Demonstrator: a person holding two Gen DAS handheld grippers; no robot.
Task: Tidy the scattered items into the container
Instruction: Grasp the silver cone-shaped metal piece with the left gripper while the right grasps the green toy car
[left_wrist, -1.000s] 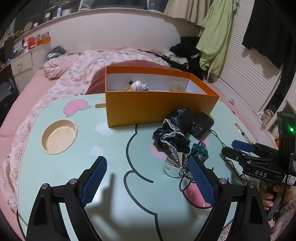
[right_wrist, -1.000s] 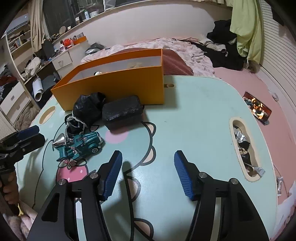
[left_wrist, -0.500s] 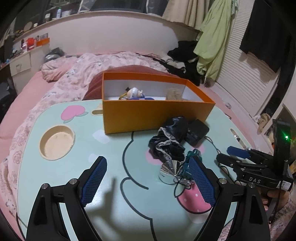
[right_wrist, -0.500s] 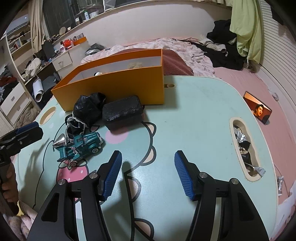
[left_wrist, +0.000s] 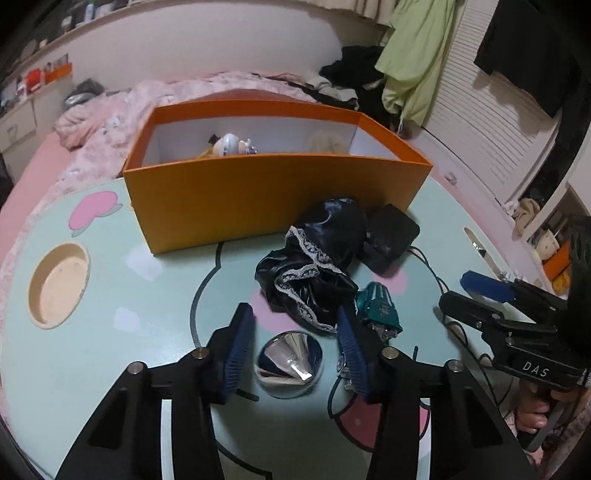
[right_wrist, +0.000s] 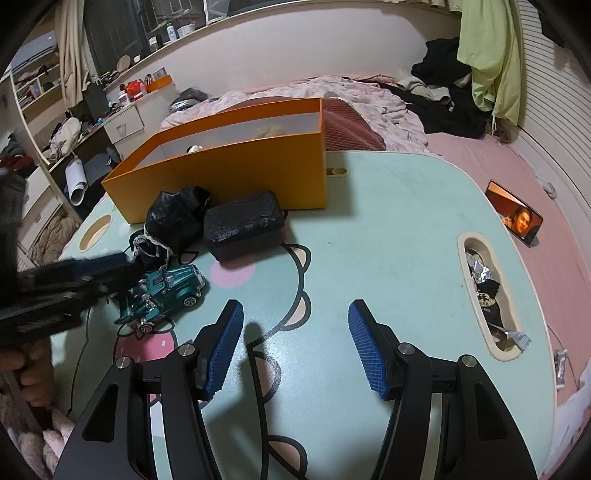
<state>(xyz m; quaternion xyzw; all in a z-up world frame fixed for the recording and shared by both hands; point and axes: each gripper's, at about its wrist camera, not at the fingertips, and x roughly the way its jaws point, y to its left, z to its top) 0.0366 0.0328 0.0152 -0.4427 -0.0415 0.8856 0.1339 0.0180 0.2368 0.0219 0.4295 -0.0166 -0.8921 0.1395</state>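
An orange box (left_wrist: 273, 195) stands at the back of the mint table; it also shows in the right wrist view (right_wrist: 229, 173), with a small white figure (left_wrist: 229, 144) and a pale fluffy item (left_wrist: 328, 142) inside. In front lie a black lacy cloth (left_wrist: 314, 273), a black pouch (left_wrist: 389, 236), a teal toy car (right_wrist: 166, 291) and a shiny silver cone (left_wrist: 290, 363). My left gripper (left_wrist: 295, 354) is open, its fingers on either side of the cone. My right gripper (right_wrist: 295, 350) is open and empty above bare table.
A round cup recess (left_wrist: 59, 284) sits in the table's left side. A long slot (right_wrist: 487, 291) on the right holds wrappers. A phone (right_wrist: 515, 212) lies on the pink bed beyond the edge. A thin black cable (left_wrist: 432, 258) runs past the car.
My left gripper has moved forward and to the right, so the silver cone now sits between its fingers. It now covers part of the toy car in the right wrist view. The right gripper barely moved.
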